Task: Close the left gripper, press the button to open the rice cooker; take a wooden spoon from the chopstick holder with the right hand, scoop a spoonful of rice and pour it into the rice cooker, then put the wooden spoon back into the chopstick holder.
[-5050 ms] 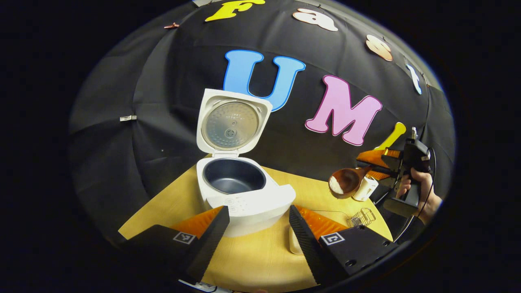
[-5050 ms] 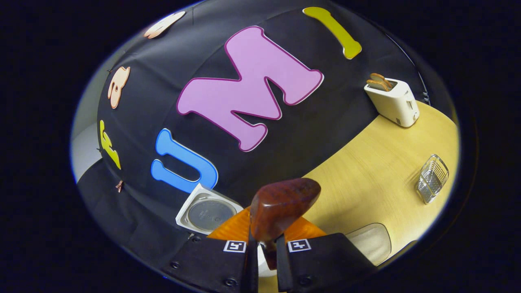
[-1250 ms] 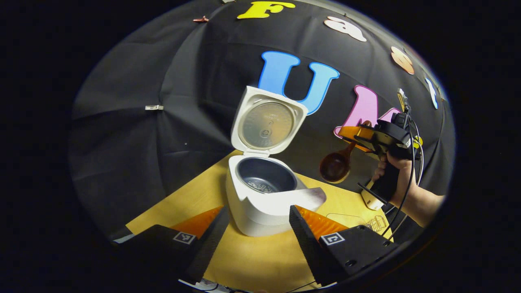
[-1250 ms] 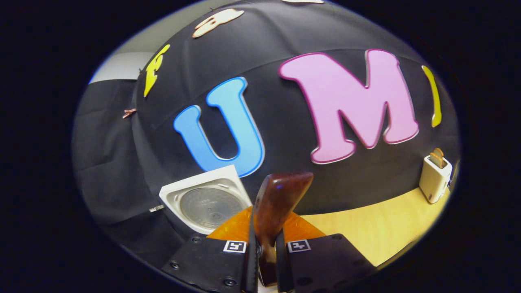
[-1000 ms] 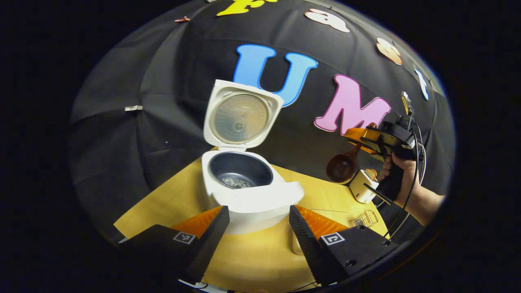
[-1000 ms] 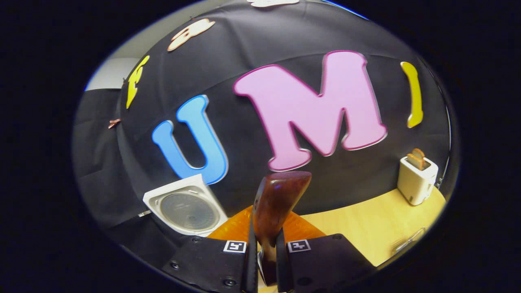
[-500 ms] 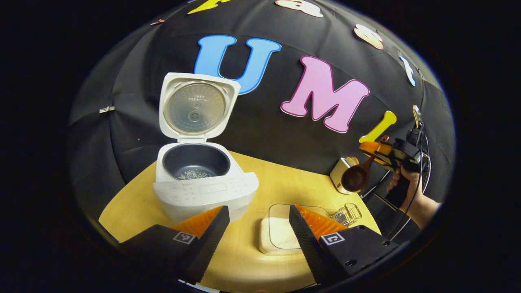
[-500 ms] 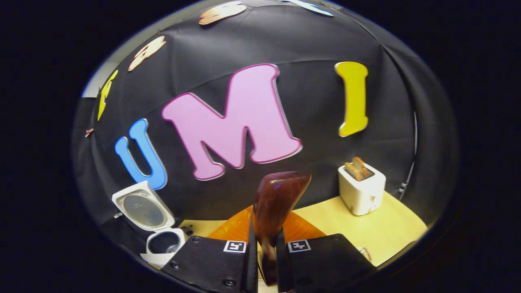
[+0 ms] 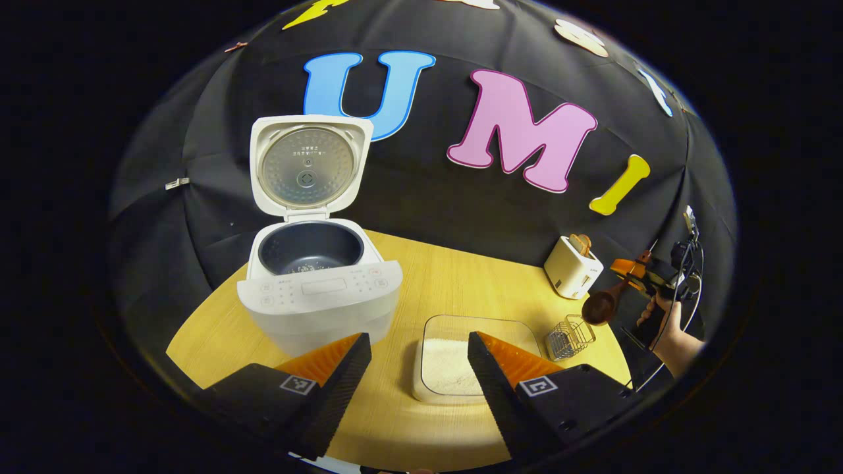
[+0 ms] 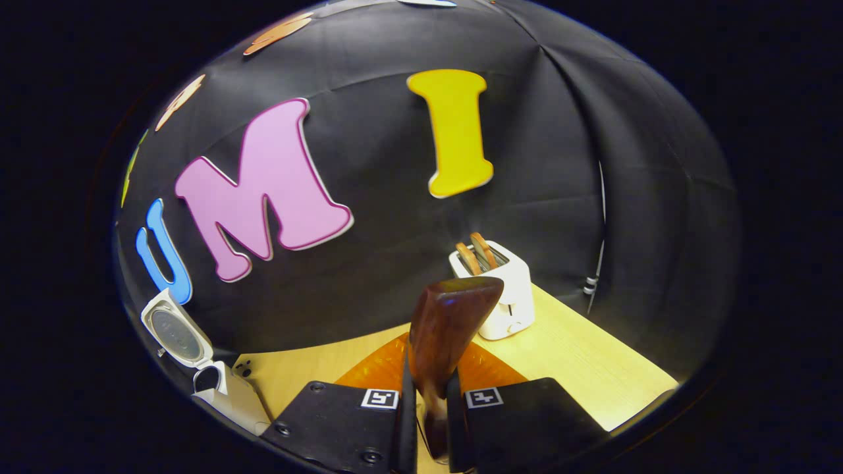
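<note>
On your bench [image 9: 435,276]: one rice cooker [image 9: 316,293], lid up, grains in its pot; right of it one rice tray [image 9: 461,359], one wire chopstick holder [image 9: 570,337], one toaster [image 9: 571,266] with two slices. Your left claw [image 9: 416,368] hangs released, empty, before the cooker. Your right claw [image 10: 427,421] is clenched on one wooden spoon [image 10: 448,326], above the holder

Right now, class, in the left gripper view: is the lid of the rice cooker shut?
No: the lid stands upright and open behind the rice cooker, leaving the dark inner pot exposed with a few grains at the bottom.
</note>
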`<state>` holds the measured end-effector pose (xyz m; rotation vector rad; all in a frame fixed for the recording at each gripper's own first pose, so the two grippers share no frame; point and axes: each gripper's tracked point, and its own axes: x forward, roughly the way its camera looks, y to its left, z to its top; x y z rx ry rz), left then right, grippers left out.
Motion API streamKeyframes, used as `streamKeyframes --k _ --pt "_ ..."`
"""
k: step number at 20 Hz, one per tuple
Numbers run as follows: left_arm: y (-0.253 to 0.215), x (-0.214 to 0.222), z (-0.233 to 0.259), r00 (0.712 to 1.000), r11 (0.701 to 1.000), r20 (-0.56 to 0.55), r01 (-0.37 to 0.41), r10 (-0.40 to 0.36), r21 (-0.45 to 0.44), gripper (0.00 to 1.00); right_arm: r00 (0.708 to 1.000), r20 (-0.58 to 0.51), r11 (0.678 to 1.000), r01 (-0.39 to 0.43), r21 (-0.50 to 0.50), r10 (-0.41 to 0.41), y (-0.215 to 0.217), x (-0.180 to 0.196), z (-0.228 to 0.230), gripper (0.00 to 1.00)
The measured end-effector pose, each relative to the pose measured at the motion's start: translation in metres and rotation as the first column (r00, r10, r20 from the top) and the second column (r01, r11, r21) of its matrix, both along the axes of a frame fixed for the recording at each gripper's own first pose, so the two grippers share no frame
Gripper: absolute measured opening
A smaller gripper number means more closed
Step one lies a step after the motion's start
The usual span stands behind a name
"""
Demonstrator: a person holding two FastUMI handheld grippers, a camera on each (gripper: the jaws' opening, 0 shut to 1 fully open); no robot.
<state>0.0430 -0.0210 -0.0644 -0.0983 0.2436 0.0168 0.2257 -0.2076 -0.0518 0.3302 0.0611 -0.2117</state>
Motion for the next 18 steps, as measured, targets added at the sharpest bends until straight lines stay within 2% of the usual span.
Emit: streamKeyframes --k 5,8,9,10,12,13,14,17,18 --pt "-0.010 0.002 0.011 1.000 1.000 0.011 -0.021 0.021 0.016 0.96 0.998 -0.063 0.998 0.002 0.055 0.002 -0.005 0.010 -0.052 0.22" --pt "-0.017 0.004 0.023 0.999 1.000 0.035 -0.018 0.017 0.017 0.95 0.993 -0.117 0.998 -0.013 0.069 0.021 0.006 0.013 -0.082 0.22" --pt "-0.018 0.004 0.026 0.999 1.000 0.040 -0.017 0.016 0.019 0.92 0.990 -0.141 0.997 -0.019 0.070 0.029 0.010 0.014 -0.091 0.22" --pt "-0.019 0.002 0.027 0.999 1.000 0.044 -0.017 0.016 0.023 0.96 0.986 -0.167 0.998 -0.018 0.059 0.028 0.011 0.012 -0.101 0.22" --pt "-0.017 -0.001 0.028 0.999 0.999 0.046 -0.017 0.015 0.034 0.96 0.984 -0.173 0.997 -0.026 0.075 0.038 0.017 0.011 -0.104 0.23" --pt "-0.014 -0.002 0.028 0.999 0.999 0.048 -0.019 0.018 0.036 0.96 0.984 -0.173 0.995 -0.034 0.090 0.049 0.020 0.007 -0.101 0.08" --pt "-0.011 -0.005 0.030 0.998 0.999 0.051 -0.022 0.021 0.034 0.96 0.983 -0.177 0.995 -0.035 0.093 0.052 0.020 0.005 -0.101 0.30" --pt "0.001 -0.005 0.036 0.997 0.999 0.066 -0.035 0.034 0.008 0.96 0.981 -0.195 0.997 -0.009 0.075 0.024 0.012 -0.008 -0.097 0.72" --pt "0.004 -0.005 0.037 0.997 0.999 0.069 -0.037 0.037 -0.005 0.96 0.983 -0.185 0.998 0.010 0.062 0.002 0.007 -0.014 -0.092 0.92"
